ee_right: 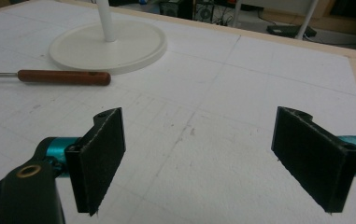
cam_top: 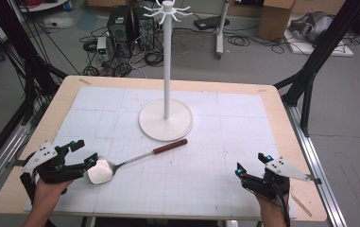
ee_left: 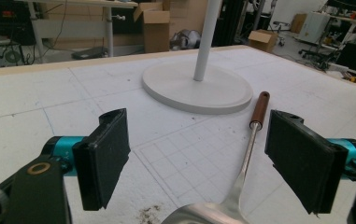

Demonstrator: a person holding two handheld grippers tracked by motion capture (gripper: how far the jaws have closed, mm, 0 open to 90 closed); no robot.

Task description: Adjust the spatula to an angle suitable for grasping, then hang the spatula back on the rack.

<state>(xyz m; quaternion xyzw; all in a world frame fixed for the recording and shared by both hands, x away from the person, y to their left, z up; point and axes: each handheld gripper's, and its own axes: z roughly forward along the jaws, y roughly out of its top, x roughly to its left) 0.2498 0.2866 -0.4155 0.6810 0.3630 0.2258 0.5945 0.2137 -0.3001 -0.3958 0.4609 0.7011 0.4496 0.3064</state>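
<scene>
A metal spoon lies flat on the white gridded mat, its shiny bowl (cam_top: 101, 171) at the front left and its brown wooden handle (cam_top: 170, 146) pointing toward the stand's base (cam_top: 166, 124). My left gripper (cam_top: 84, 152) is open right beside the bowl. In the left gripper view the bowl (ee_left: 208, 215) sits low between the wide jaws of the left gripper (ee_left: 199, 158), untouched, and the shaft (ee_left: 246, 156) runs close to the right pad. My right gripper (cam_top: 252, 163) rests open at the front right with nothing between its jaws. From the right gripper (ee_right: 203, 158), the handle (ee_right: 63, 77) lies far off.
A tall white stand (cam_top: 167, 61) with hooks at its top rises from a round base at the mat's middle back. The wooden table edge (cam_top: 281, 118) borders the mat. Beyond the table lie cables, computer boxes and black frame legs on the floor.
</scene>
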